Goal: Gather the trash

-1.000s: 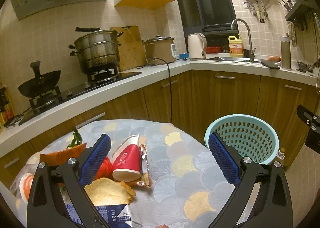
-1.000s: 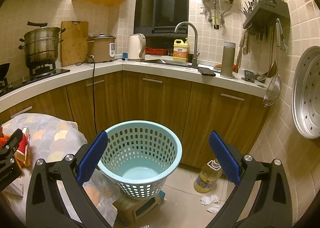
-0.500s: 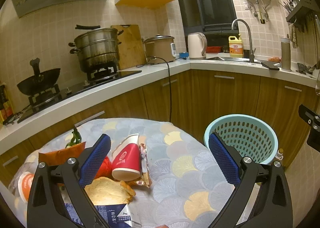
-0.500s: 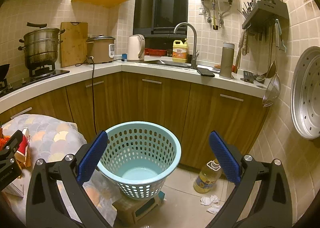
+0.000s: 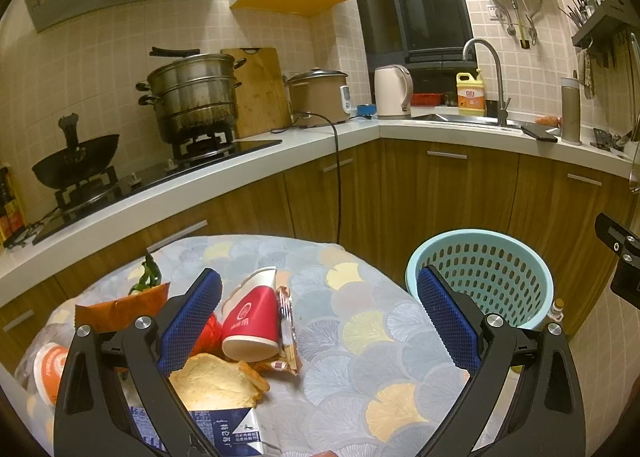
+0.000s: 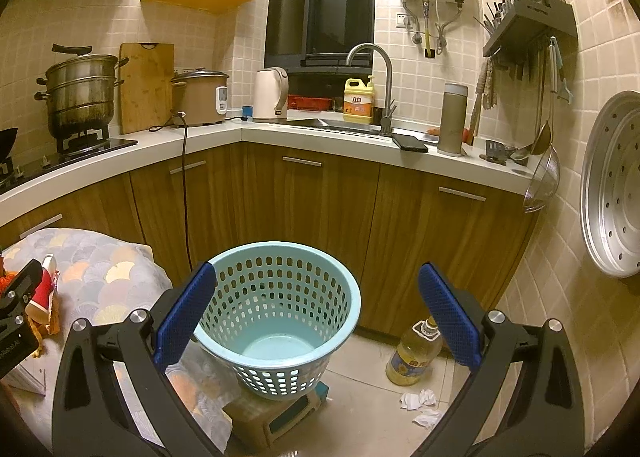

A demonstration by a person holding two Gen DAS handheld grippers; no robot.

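Trash lies in a heap on the left of a round table (image 5: 360,341) with a fan-patterned cloth: a tipped red and white paper cup (image 5: 250,325), a snack wrapper (image 5: 287,331), a flat yellowish piece of food (image 5: 214,383), a blue and white carton (image 5: 228,431) and an orange bag (image 5: 120,307). My left gripper (image 5: 318,323) hovers open above the table, its left pad beside the cup. A light blue perforated basket (image 6: 276,309) stands on a low stool, with nothing inside. My right gripper (image 6: 316,319) is open in front of the basket, holding nothing.
Wooden cabinets and a white counter (image 6: 320,137) wrap around behind, with a steamer pot (image 5: 190,95), rice cooker (image 5: 318,97), kettle (image 6: 272,95) and sink. An oil bottle (image 6: 414,353) and crumpled paper scraps (image 6: 418,403) sit on the floor right of the basket.
Both views shift only slightly; the basket drifts a little left in each. Both grippers stay open and nothing on the table has moved.
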